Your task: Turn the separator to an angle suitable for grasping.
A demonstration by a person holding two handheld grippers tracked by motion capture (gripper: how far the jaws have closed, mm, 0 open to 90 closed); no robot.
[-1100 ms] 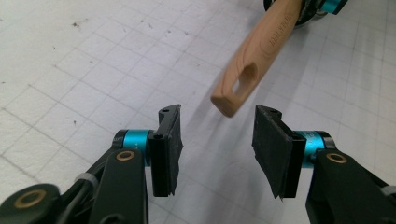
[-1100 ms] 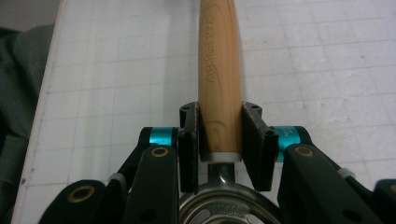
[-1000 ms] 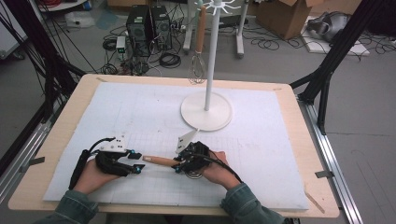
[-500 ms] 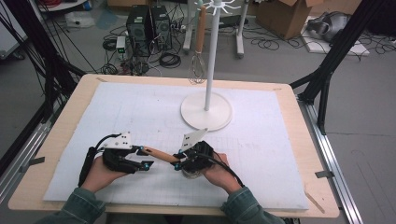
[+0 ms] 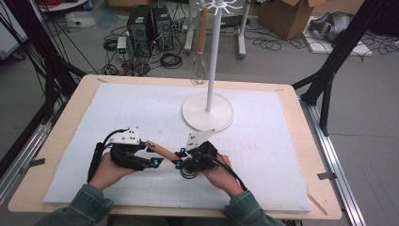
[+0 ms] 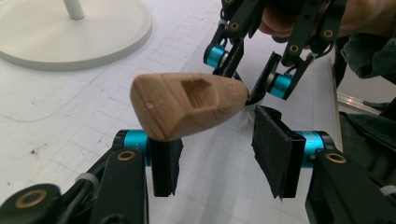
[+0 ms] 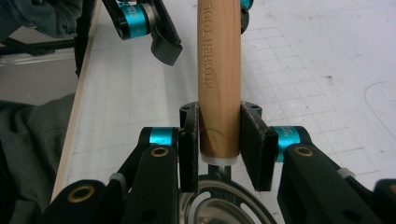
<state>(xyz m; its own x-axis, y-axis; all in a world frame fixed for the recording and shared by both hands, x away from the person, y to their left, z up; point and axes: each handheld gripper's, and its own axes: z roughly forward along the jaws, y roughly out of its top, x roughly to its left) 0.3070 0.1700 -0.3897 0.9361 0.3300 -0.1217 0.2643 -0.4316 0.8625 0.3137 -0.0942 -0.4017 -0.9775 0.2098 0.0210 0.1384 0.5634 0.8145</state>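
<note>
Jaws first: right gripper (image 7: 219,154) is clamped on the wooden handle (image 7: 219,70) of a kitchen tool, both pads pressing the handle's lower end just above the metal collar. Round metal head (image 7: 224,210) of the tool sits below the jaws, right at the gripper body; what kind of head it is, cannot tell. Handle runs straight away from the right gripper, lettering stamped along it.

Left gripper (image 6: 217,161) jaws stand partly apart, no pad pressing anything. The handle's butt end (image 6: 187,105), with its hang slot, sits above the left pad and just beyond the gap, not clamped; whether it brushes that pad, cannot tell.

From the high view, landmark is the white stand base (image 5: 207,112): both grippers sit on the near side of it, over the white mat (image 5: 282,150). Right gripper (image 5: 181,162) is nearly straight in front of the base, left gripper (image 5: 150,157) further to the left. Handle (image 5: 161,150) bridges the two, tilted, lifted off the mat.

Beyond the base, a whisk (image 5: 199,70) with a wooden handle hangs from the stand's top hooks, just left of the pole (image 5: 212,56).
</note>
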